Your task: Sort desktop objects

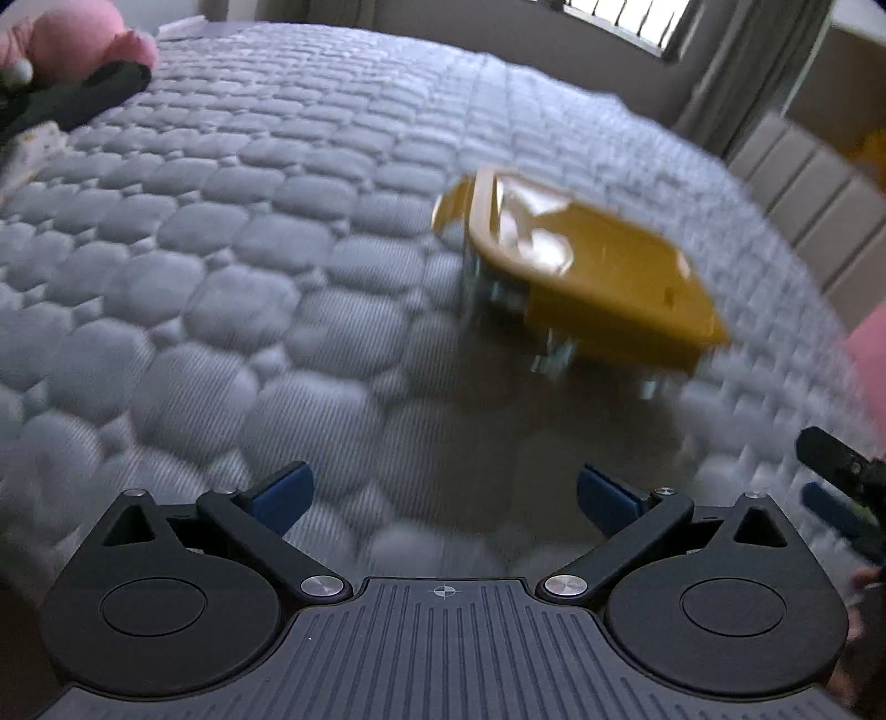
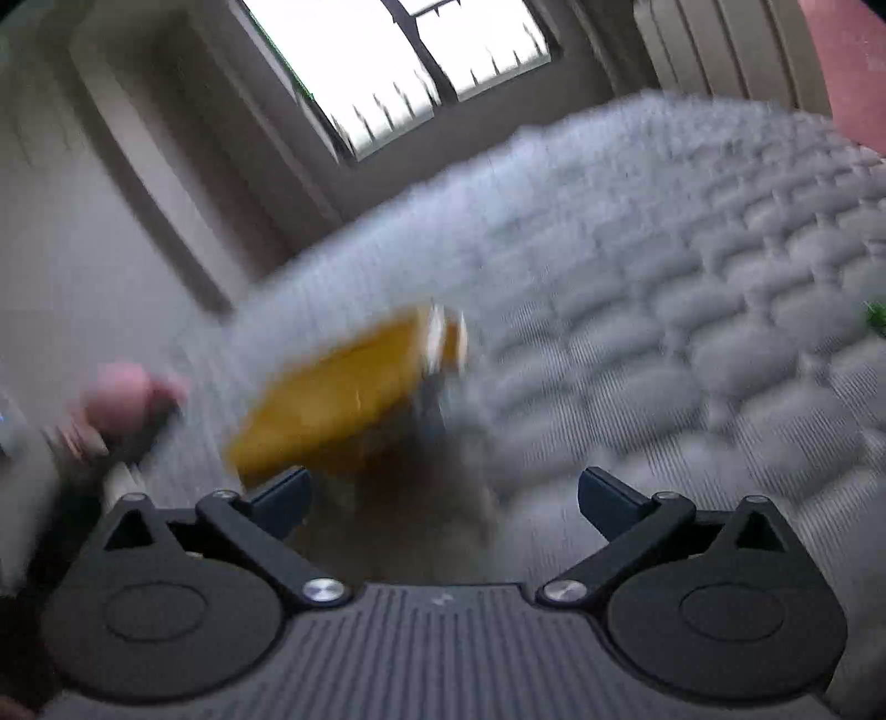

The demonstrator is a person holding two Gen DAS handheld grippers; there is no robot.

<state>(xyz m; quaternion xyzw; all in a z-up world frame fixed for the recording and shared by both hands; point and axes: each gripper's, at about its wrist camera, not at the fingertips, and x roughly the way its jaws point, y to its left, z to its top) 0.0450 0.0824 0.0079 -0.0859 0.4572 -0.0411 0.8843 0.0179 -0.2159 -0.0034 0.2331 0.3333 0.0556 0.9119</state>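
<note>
Only the right view shows the window [image 2: 398, 66]; both claws [image 1: 443, 493] [image 2: 443, 495] gape above the yellow box [image 1: 587, 277].

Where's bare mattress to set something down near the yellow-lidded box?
Free: the wide quilted mattress left of the yellow-lidded box, up to the pink plush at the far-left corner. Tighter to the right of the box, where the right gripper sits.

Ahead of the left gripper's [image 1: 443, 493] spread jaws, the yellow-lidded box [image 1: 587, 271] is smeared by motion, its contents unreadable. Beyond the right gripper's [image 2: 443, 493] jaws the quilted mattress [image 2: 692, 310] blurs; a pink shape [image 2: 124, 396] left stays unidentifiable.
</note>
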